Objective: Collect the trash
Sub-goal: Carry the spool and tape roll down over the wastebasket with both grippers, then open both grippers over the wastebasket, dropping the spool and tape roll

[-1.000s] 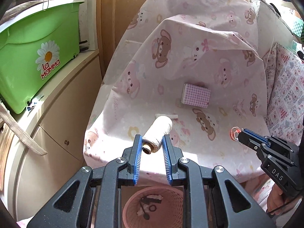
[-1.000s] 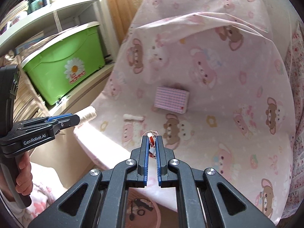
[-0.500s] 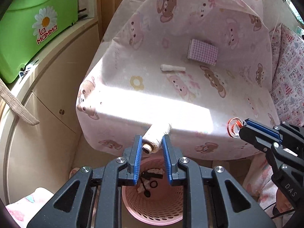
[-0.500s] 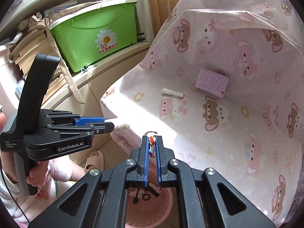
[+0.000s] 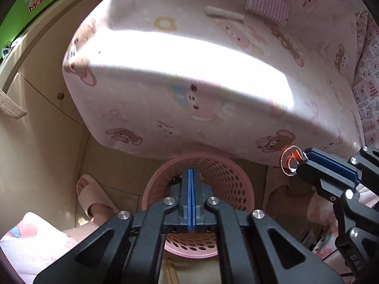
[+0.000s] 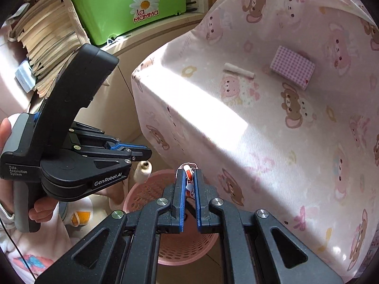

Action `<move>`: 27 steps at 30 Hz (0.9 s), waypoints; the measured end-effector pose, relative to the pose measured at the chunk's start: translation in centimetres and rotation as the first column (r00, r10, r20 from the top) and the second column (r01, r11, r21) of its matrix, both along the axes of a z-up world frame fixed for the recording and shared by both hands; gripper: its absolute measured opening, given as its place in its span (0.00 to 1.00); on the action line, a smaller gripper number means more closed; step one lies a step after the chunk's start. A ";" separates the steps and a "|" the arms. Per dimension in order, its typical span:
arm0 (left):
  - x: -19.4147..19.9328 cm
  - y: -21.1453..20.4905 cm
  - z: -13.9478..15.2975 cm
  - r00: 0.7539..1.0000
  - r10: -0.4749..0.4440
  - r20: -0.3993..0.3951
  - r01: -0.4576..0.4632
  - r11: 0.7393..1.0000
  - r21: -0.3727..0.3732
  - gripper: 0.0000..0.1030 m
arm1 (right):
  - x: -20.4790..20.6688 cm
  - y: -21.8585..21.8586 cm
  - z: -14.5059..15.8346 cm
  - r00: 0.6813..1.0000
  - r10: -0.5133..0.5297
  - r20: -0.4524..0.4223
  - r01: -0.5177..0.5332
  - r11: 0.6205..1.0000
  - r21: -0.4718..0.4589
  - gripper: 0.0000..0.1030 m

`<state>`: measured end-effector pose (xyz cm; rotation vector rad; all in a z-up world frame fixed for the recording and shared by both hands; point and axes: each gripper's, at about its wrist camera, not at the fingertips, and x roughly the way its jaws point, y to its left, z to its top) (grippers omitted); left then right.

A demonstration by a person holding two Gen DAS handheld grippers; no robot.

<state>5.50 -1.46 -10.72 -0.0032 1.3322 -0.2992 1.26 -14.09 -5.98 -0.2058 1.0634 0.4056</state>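
Since the earlier frames both grippers had swung down from over the bed to the basket on the floor, and the spool had left the left gripper's grip. The left gripper point(image 5: 190, 172) had just been closing: its blue pads met flat, with nothing between them, and pointed steeply down into the mouth of the basket point(image 5: 236, 179). In the right wrist view the spool point(image 6: 142, 172) hung just under that gripper's tips point(image 6: 142, 152), above the near rim of the basket point(image 6: 146, 189). Whether it touched the fingers could not be told.

The right gripper point(image 6: 188, 172) was clamped narrow on a scrap point(image 6: 188, 174), an orange and white curl pinched at the very tips. It stood above the far rim of the basket, just beside the bed's front edge. In the left wrist view the scrap point(image 5: 290, 159) stuck out ahead of the right gripper point(image 5: 300, 163), to the right of the basket and not over its opening.

A hand point(image 6: 35, 210) gripped the left gripper's handle. The basket stood tucked against the bed's point(image 5: 165, 123) front side. On top of the bed, well back from the front edge, lay a white stick point(image 5: 223, 15) and, just beside it, a checked pad point(image 5: 267, 8). A slipper point(image 5: 92, 194) lay on the floor left of the basket. A green box point(image 6: 123, 4) stood on the cabinet beyond the bed's left corner.
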 end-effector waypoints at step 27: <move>0.3 2.2 -8.1 0.961 0.136 -0.241 -0.120 0.990 0.079 0.09 | 1.8 0.9 -12.6 0.933 -0.050 -0.357 -0.003 0.989 -0.145 0.42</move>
